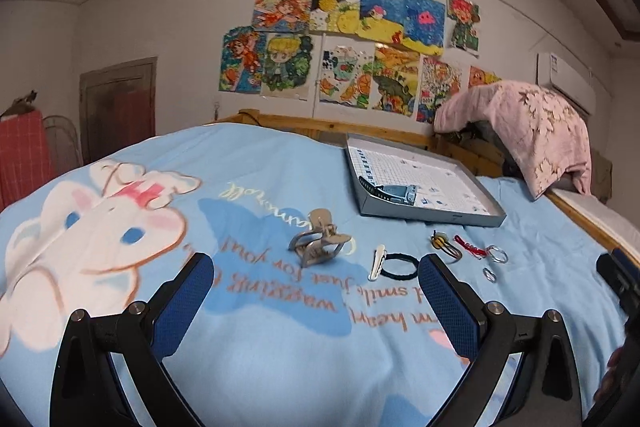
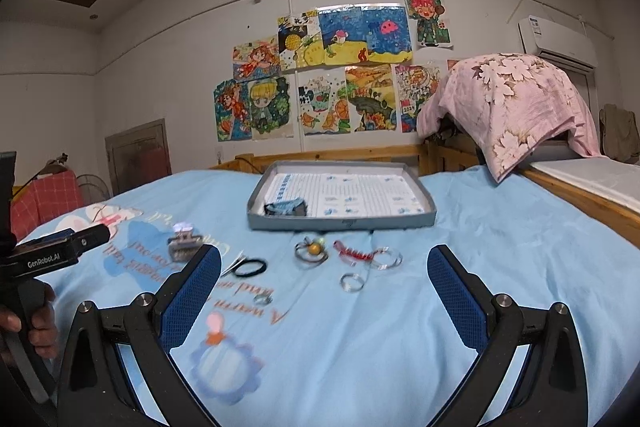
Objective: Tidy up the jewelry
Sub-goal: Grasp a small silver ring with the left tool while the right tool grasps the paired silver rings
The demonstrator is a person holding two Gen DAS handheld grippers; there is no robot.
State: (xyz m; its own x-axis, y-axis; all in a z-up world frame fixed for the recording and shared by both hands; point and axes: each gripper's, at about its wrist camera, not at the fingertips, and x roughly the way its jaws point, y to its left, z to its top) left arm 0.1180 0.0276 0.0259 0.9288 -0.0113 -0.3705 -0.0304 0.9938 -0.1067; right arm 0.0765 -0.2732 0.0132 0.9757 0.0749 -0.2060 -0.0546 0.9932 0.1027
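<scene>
Jewelry lies on a light blue bedspread (image 1: 280, 367). A silver claw clip (image 1: 318, 242) is left of a silver snap clip (image 1: 376, 262) and a black hair tie (image 1: 400, 267). Right of them lie a yellow-bead hair tie (image 1: 444, 245), a red piece (image 1: 470, 248) and two clear rings (image 1: 497, 253). A grey tray (image 1: 432, 217) behind them holds a watch (image 1: 394, 193). The same items show in the right wrist view: claw clip (image 2: 184, 243), black tie (image 2: 250, 267), bead tie (image 2: 312, 251), rings (image 2: 386, 257), tray (image 2: 340, 223). My left gripper (image 1: 316, 301) and right gripper (image 2: 324, 301) are open and empty, hovering short of the items.
A wooden bed frame (image 2: 360, 155) runs behind the tray. A pink floral blanket (image 2: 516, 99) is piled at the back right. The left gripper's handle (image 2: 48, 259) shows at the right view's left edge. Drawings cover the wall.
</scene>
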